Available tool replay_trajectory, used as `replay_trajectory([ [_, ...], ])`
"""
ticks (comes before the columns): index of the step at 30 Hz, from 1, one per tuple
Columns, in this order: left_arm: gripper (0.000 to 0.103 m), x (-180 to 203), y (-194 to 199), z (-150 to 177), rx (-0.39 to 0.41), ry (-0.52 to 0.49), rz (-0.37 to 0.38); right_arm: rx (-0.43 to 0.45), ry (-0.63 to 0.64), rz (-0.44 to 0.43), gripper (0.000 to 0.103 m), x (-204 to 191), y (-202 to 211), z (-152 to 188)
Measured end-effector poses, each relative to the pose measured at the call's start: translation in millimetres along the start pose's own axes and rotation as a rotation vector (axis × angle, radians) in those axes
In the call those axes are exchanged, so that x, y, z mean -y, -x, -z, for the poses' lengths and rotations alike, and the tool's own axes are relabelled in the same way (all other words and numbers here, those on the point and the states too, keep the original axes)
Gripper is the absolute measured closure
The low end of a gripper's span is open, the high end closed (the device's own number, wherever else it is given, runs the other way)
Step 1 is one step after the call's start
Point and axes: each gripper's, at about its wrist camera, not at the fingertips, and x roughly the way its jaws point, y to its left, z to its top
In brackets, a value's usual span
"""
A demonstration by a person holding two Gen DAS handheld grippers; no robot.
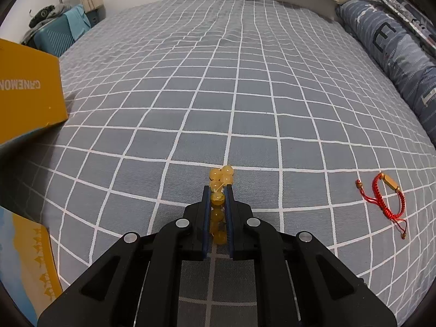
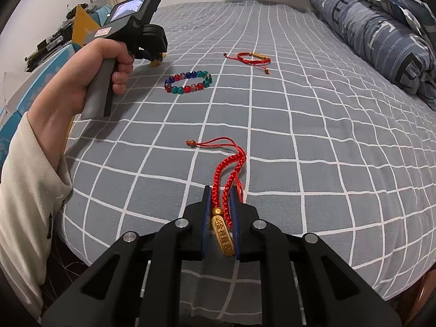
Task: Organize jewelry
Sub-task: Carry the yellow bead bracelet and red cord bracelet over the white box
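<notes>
My left gripper point(image 1: 218, 190) is shut on a yellow bead bracelet point(image 1: 221, 175), held just above the grey checked bed cover. It also shows in the right wrist view point(image 2: 156, 61), far left, in a hand. My right gripper point(image 2: 221, 190) is shut on a red braided cord bracelet with a gold bar charm point(image 2: 224, 235); its cord trails forward onto the bed. A second red cord bracelet with a gold bar point(image 2: 253, 57) point(image 1: 388, 196) lies on the bed. A multicoloured bead bracelet point(image 2: 188, 82) lies between it and the left gripper.
A yellow box point(image 1: 30, 92) stands at the left edge of the bed, with a blue-and-yellow box point(image 1: 27, 267) nearer. A folded blue quilt point(image 2: 381, 38) lies along the right side. The bed's near edge point(image 2: 190, 294) drops off below my right gripper.
</notes>
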Motion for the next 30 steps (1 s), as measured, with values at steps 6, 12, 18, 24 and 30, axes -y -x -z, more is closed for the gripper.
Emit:
replay_trajectory([
  [6,0.094,1.2,7.4,0.6,0.01,-0.003,0.006,0.005,-0.009,0.01,0.091,0.4,3.7,0.5],
  [12,0.094,1.9,18.7,2.3,0.018,-0.002,0.01,0.013,-0.013,0.023,0.091,-2.0,8.9,-0.4],
  [18,0.094,2.2,31.4,6.5,0.019,-0.009,0.025,0.031,-0.01,0.032,0.091,-5.8,19.8,0.4],
  [24,0.094,-1.4,48.7,10.0,0.028,-0.006,0.038,0.051,-0.009,0.036,0.091,-9.0,31.1,0.4],
  [30,0.094,-3.9,71.0,16.9,0.043,-0.012,0.049,0.075,-0.011,0.048,0.091,-11.0,39.6,-0.3],
])
